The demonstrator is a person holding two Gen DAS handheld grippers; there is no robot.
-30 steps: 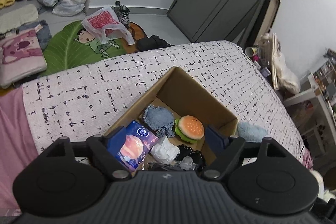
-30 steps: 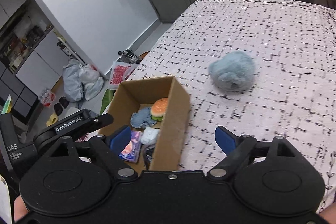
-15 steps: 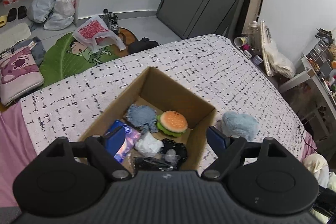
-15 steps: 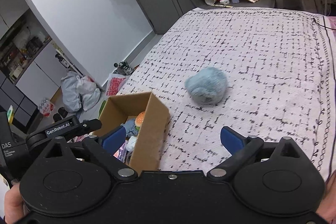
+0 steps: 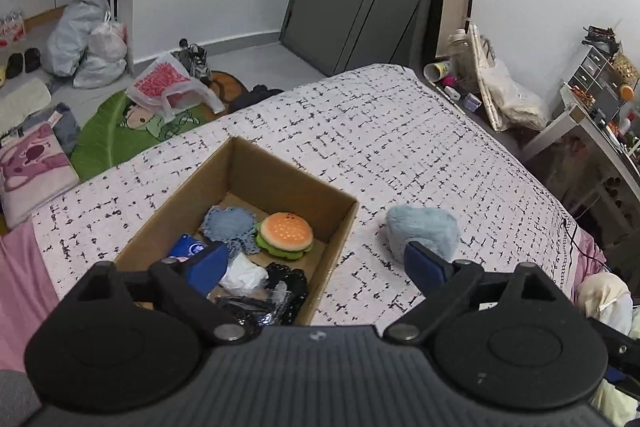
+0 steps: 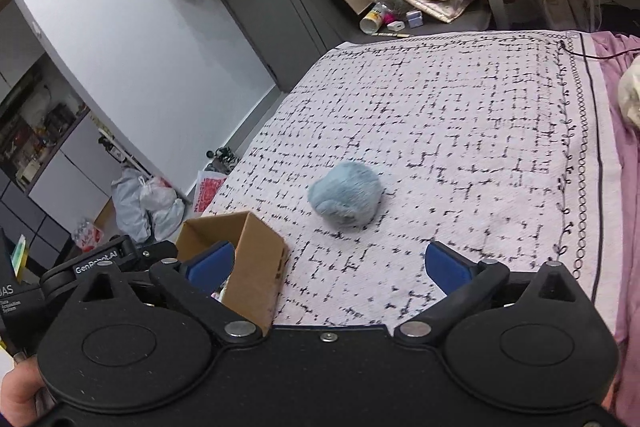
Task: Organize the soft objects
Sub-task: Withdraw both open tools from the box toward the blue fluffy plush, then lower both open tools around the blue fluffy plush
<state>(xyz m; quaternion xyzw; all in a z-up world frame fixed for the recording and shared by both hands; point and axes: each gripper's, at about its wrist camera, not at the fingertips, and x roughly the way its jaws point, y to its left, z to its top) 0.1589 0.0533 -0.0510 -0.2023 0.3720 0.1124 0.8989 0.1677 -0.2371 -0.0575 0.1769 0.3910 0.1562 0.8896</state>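
- The left gripper (image 5: 316,263) hangs over the near end of the cardboard box (image 5: 188,187); its jaws are opening, already wide, with nothing pressed between the blue pads (image 5: 210,263).
- The right gripper (image 6: 326,265) is aimed at bare bedspread just short of the fluffy blue toy (image 6: 346,199); its jaws are opening too, spread wide, and hold nothing.
- That toy lies on the checked bedspread (image 5: 400,131), just beside the box's right wall but apart from it, a strip of cloth showing between them.
- In the box lie a burger toy (image 5: 285,235), a blue crocheted piece (image 5: 228,227), a blue packet (image 5: 188,249), white crumpled material (image 5: 244,275) and something black and lacy (image 5: 286,277).
- Beyond the toy the bedspread runs open to its far edge and to the bordered right edge (image 6: 576,155).
- The box sits near the bed's left edge, above the floor clutter (image 5: 92,43).
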